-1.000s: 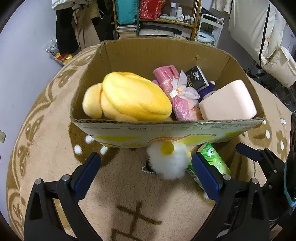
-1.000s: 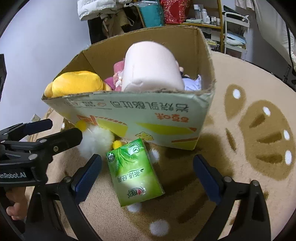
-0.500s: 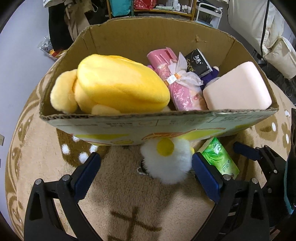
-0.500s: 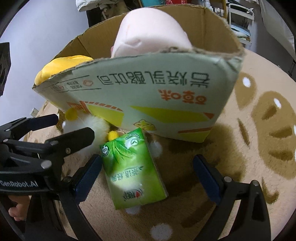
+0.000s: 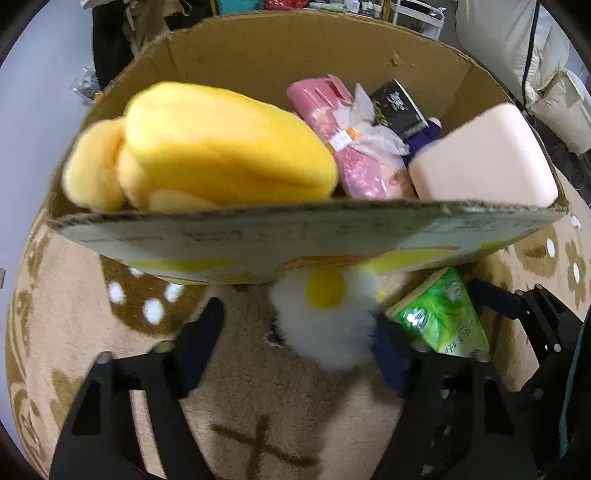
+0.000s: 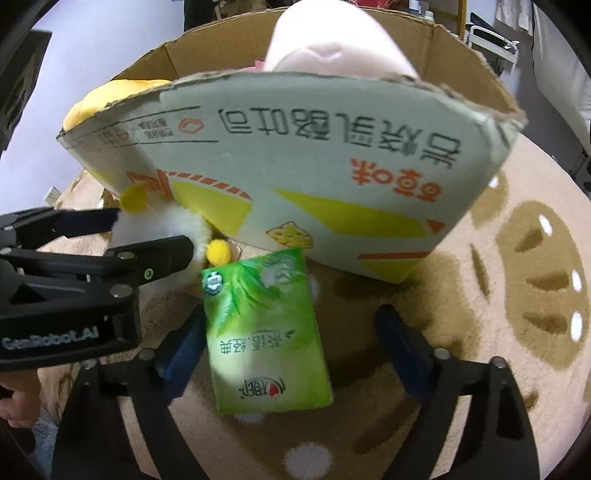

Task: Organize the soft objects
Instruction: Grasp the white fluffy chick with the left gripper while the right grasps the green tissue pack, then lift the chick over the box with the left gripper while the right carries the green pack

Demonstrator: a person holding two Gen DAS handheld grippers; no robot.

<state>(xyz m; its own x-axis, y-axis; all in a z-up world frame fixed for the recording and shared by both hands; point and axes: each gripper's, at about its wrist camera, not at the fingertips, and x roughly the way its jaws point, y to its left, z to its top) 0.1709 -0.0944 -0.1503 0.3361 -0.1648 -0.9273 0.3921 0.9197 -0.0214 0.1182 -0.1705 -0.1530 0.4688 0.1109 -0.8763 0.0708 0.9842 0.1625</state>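
Observation:
A cardboard box (image 5: pixel 280 240) stands on the rug and holds a yellow plush (image 5: pixel 221 147), a pink packet (image 5: pixel 354 166), a black pack (image 5: pixel 397 109) and a pale pink cushion (image 5: pixel 484 166). A white fluffy toy with a yellow spot (image 5: pixel 325 317) lies against the box front; it also shows in the right wrist view (image 6: pixel 162 225). A green tissue pack (image 6: pixel 262 336) lies beside it on the rug. My left gripper (image 5: pixel 299 339) is open, its fingers on either side of the fluffy toy. My right gripper (image 6: pixel 288 339) is open around the tissue pack.
A beige rug with brown patterns (image 6: pixel 535 266) covers the floor. Shelves and hanging clothes (image 5: pixel 147 22) stand behind the box, and a pale sofa (image 5: pixel 554 66) is at the right.
Both grippers have moved forward and down toward the box. The fluffy toy and the tissue pack now lie between their open fingers.

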